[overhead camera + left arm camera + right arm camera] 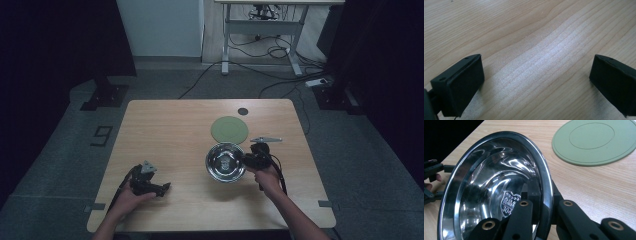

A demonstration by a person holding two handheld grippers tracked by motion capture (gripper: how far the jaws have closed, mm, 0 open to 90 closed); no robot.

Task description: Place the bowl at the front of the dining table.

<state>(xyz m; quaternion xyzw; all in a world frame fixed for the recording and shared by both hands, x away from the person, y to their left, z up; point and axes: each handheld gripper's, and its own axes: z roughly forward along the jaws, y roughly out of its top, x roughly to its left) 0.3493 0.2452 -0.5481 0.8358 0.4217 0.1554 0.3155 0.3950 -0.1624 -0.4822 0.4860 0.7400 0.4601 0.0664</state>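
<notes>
Right of centre on the table [165,125], my right gripper [246,161] pinches the steel bowl's [225,162] rim, just before the green mat [229,128]. My left gripper [165,188] rests unclenched.

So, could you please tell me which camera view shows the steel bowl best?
The right gripper view: the steel bowl looms close, its rim clamped between the right gripper's fingers, a stamped mark visible inside. The high view shows it small beside the green mat. The left gripper view shows table wood.

Tongs [541,202] clamped on steel bowl [486,182] rim, green mat [596,142] beyond
</notes>
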